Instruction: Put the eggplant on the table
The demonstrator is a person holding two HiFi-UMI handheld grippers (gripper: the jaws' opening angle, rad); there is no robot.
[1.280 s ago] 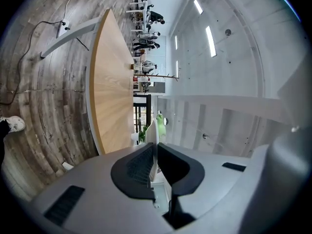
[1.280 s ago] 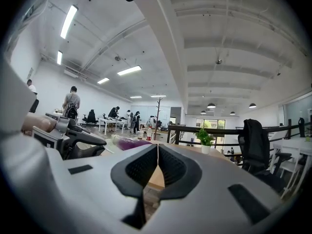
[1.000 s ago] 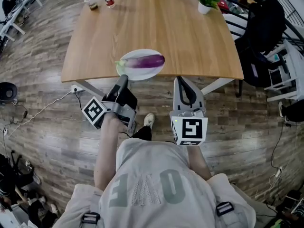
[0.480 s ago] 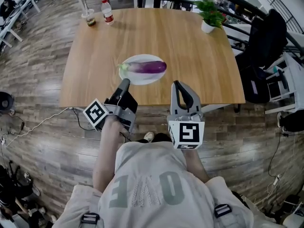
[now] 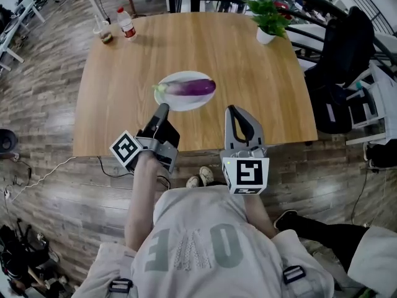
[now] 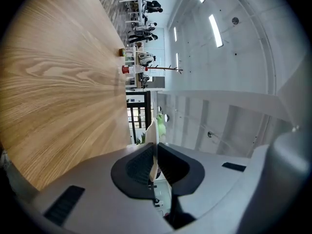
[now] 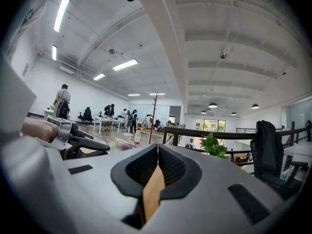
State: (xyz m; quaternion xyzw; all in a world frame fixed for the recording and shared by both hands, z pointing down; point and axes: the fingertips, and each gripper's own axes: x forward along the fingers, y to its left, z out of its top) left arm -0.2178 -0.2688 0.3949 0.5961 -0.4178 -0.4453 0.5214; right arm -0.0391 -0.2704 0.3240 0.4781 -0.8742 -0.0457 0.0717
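the person reaches both arms forward, left gripper point(image 5: 162, 109) and right gripper point(image 5: 234, 110) level and side by side. each has its jaws pressed together on nothing; the left is rolled onto its side.

The head view looks steeply down from above the person onto the whole table point(image 5: 118, 104), its near edge closest. The left gripper point(image 5: 162, 110) view, rolled sideways, skims low over the tabletop toward the far edge. The right gripper point(image 5: 234, 112) view sits level by the near edge, facing across. All three catch the bottle point(image 5: 126, 22) at the far left corner. The head and right gripper views share the potted plant point(image 5: 268, 14) at the far right corner.
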